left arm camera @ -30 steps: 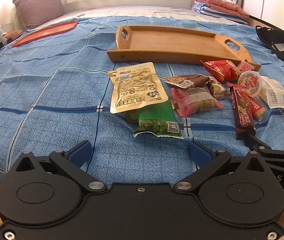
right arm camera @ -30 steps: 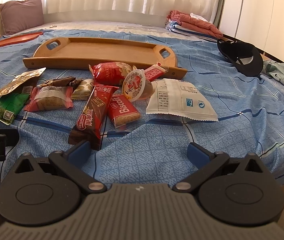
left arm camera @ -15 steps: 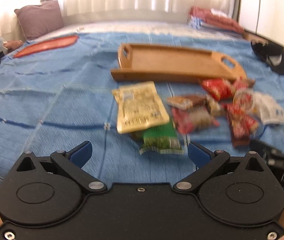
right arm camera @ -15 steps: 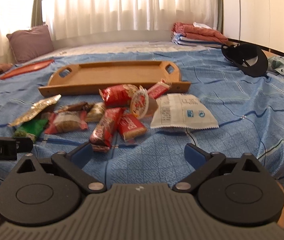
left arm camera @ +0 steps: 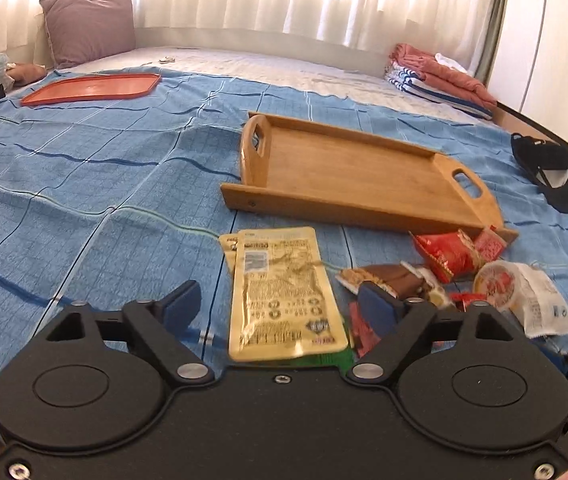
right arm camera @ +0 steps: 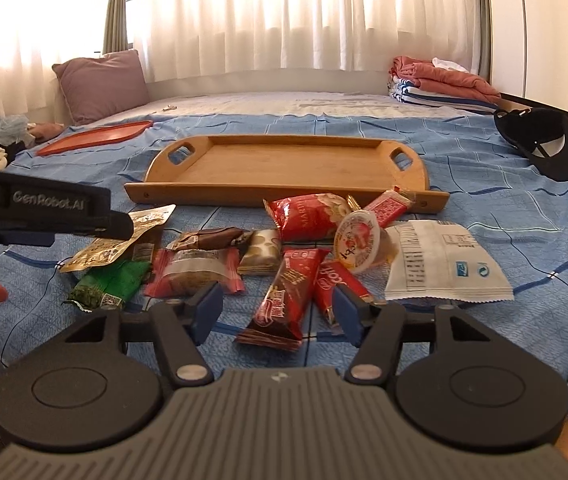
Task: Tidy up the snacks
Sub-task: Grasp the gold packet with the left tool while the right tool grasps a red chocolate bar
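While both grippers hang low over the near edge of the bed, the snacks lie loose on the blue checked bedspread [right arm camera: 504,208], none on the wooden tray [right arm camera: 284,160].

Left to right:

- Far left, bkgd: mauve pillow [right arm camera: 101,82]; orange tray [right arm camera: 95,136] flat on the spread, well apart from the snacks.
- Left gripper [left arm camera: 279,312]: jaws partway open and closing. Yellow pouch [left arm camera: 279,296] lies in line between the blue pads [left arm camera: 179,308], but the pads do not press on it; nothing gripped. In the right wrist view the pouch seems to sit under the gripper body, not in its hold.
- Green packet [right arm camera: 109,282]: partly under the yellow pouch, flat on the spread.
- Ctr heap: clear-window red packet [right arm camera: 195,270], brown wrapper [right arm camera: 207,238], small gold-brown packet [right arm camera: 261,256], all touching or overlapping.
- Right gripper [right arm camera: 275,314]: jaws partway open and closing. Dark-red bar [right arm camera: 290,296] lies on the spread in line between the pads; red biscuit pack [right arm camera: 336,280] just beside it. No pad contact seen; nothing held.
- Behind these: red puffed bag [right arm camera: 310,216], round jelly cup [right arm camera: 358,246] on its side, small red packet [right arm camera: 390,206] touching the wooden tray's near rail.
- Right: white sachet [right arm camera: 440,264], flat.
- Far right: black cap [right arm camera: 540,144]; folded clothes [right arm camera: 440,80] at the rear.
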{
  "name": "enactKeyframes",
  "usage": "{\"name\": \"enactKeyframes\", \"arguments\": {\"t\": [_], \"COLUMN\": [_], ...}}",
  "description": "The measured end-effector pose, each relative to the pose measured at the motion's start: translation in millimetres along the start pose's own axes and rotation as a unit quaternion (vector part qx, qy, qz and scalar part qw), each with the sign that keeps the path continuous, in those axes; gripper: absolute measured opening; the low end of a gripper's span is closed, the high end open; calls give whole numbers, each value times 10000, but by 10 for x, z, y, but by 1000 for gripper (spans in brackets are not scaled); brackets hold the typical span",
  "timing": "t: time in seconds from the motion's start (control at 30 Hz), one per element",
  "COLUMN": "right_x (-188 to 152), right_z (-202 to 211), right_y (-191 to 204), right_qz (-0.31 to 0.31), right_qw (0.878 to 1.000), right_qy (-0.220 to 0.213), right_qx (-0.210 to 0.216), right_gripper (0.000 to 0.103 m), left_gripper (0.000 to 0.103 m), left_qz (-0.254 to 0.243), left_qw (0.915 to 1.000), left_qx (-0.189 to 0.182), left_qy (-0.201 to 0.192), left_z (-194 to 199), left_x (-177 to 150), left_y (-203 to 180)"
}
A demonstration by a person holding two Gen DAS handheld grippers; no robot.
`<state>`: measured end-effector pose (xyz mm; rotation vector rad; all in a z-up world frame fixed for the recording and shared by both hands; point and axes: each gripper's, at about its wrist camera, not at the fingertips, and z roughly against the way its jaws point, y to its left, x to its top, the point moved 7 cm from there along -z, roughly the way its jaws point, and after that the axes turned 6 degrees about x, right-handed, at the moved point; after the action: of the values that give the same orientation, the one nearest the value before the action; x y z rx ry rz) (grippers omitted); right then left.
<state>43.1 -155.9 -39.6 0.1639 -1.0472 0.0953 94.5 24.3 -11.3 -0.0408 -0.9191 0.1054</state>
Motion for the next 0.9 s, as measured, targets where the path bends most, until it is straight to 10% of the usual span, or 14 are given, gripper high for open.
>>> {"name": "enactKeyframes", "arguments": {"t": [0.9], "right_x": [-83], "right_z": [-103], "right_y": [4], "right_qz": [-213], "right_qw": [9992], "right_qy": [-190], "right_qx": [-266], "right_gripper": [52], "left_gripper": [74], "left_qz": [402], "left_qw": [9990], "left_qx": [-138], "left_qy": [120], "left_z": [-254], "left_x": [-5], "left_y": [-5]}}
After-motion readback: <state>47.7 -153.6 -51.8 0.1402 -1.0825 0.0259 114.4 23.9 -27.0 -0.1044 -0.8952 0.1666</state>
